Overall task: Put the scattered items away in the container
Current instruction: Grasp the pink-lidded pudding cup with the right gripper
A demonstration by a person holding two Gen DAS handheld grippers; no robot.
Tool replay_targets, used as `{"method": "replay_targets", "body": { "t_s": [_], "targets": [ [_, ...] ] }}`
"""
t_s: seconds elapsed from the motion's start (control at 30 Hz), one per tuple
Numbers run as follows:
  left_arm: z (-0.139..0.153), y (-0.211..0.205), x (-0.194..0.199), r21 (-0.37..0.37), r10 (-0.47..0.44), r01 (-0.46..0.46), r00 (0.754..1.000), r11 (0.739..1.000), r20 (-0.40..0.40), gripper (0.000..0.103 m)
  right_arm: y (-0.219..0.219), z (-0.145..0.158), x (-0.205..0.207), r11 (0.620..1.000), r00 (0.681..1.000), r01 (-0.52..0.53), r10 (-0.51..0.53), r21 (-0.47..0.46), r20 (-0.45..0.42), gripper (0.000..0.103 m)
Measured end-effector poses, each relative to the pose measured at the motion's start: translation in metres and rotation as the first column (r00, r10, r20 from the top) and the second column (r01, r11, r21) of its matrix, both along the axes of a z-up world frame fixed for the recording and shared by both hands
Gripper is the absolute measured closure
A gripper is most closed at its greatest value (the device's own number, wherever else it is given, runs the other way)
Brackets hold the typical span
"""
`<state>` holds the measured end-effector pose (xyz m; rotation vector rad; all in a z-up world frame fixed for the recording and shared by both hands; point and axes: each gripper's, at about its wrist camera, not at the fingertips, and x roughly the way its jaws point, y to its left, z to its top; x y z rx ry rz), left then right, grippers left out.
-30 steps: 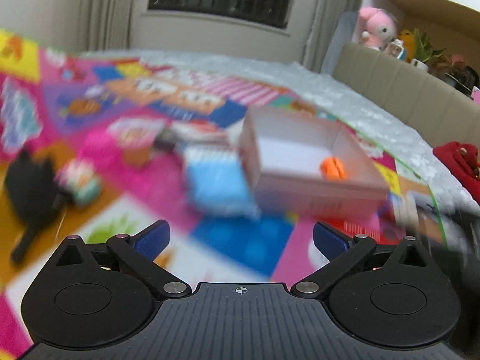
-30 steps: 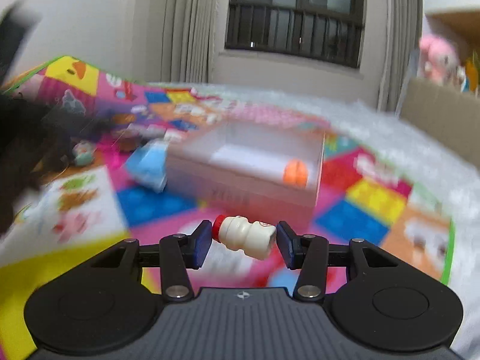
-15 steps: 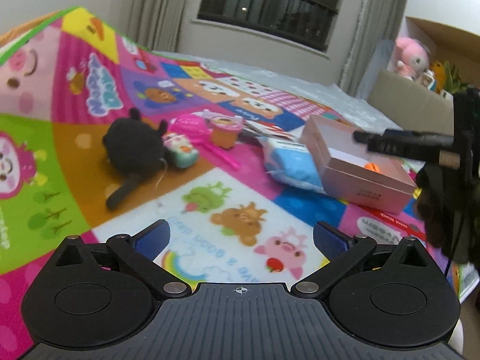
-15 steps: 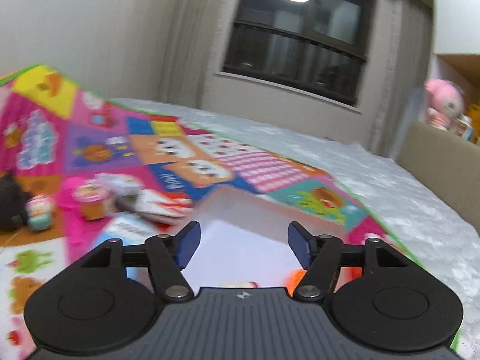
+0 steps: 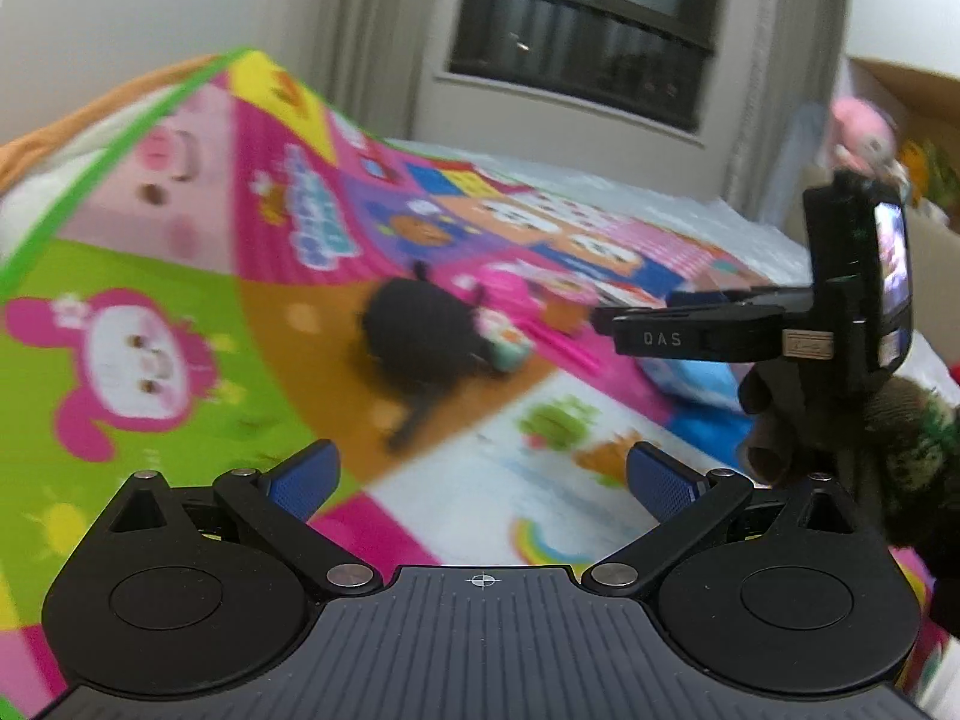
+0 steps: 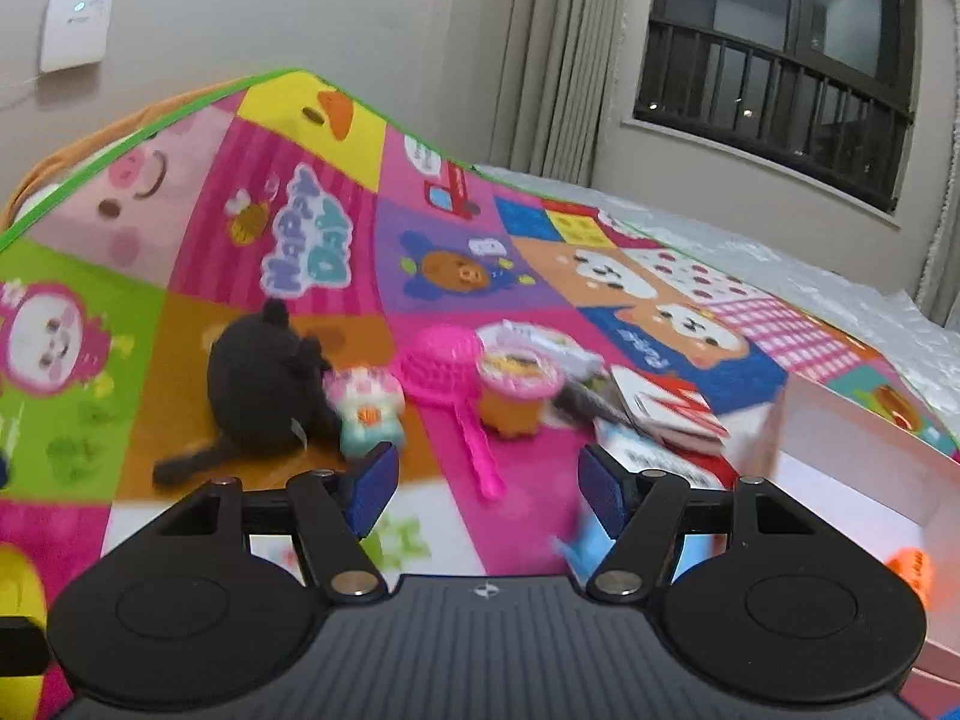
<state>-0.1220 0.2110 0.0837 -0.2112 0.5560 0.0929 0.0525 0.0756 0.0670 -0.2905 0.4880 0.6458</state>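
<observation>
Jaws of the right gripper (image 6: 483, 495) stood apart with nothing between the blue pads; they had just been opening. Jaws of the left gripper (image 5: 480, 483) also stood wide apart and empty. Past the right jaws, on the colourful play mat (image 6: 300, 228), lay the scattered items: a black plush toy (image 6: 258, 384) with a small pastel figure (image 6: 366, 405) touching its right side, then a pink strainer (image 6: 447, 372) with its handle pointing toward the camera, and an orange-and-pink toy cup (image 6: 519, 390) just beside the strainer. Right of the cup lay a red-and-white packet (image 6: 666, 408) over a blue-and-white pack (image 6: 648, 456), both up against the near left corner of the white box (image 6: 852, 450). The box sat at the right edge of the right wrist view, open on top, with an orange ball (image 6: 912, 570) inside, low against its near wall. In the left wrist view, blurred, the right gripper (image 5: 606, 317) showed side-on at the right, held by a gloved hand (image 5: 798, 420) above the blue pack (image 5: 696, 378); the plush (image 5: 420, 342) lay mid-mat. A dark barred window (image 6: 774, 54) and curtains stood behind.
</observation>
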Motion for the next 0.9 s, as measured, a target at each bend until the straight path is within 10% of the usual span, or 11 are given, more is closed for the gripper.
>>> {"method": "replay_targets", "body": {
  "t_s": [0.3,0.47,0.9],
  "targets": [
    [0.0,0.031,-0.006,-0.03,0.055,-0.054,0.998,0.998,0.017,0.0,0.062,-0.033,0.086,0.984,0.982,0.17,-0.173,-0.048,-0.071,0.036],
    [-0.007,0.044,-0.002,-0.081,0.114,-0.115,0.993,0.99,-0.022,0.0,0.058,-0.043,0.099,0.986,0.977,0.159,-0.164,-0.046,-0.136,0.065],
    [0.008,0.078,0.006,-0.198,0.197,-0.196,0.98,0.961,-0.017,0.0,-0.062,-0.018,-0.046,1.0,0.994,0.019,-0.017,0.016,-0.108,0.065]
  ]
}}
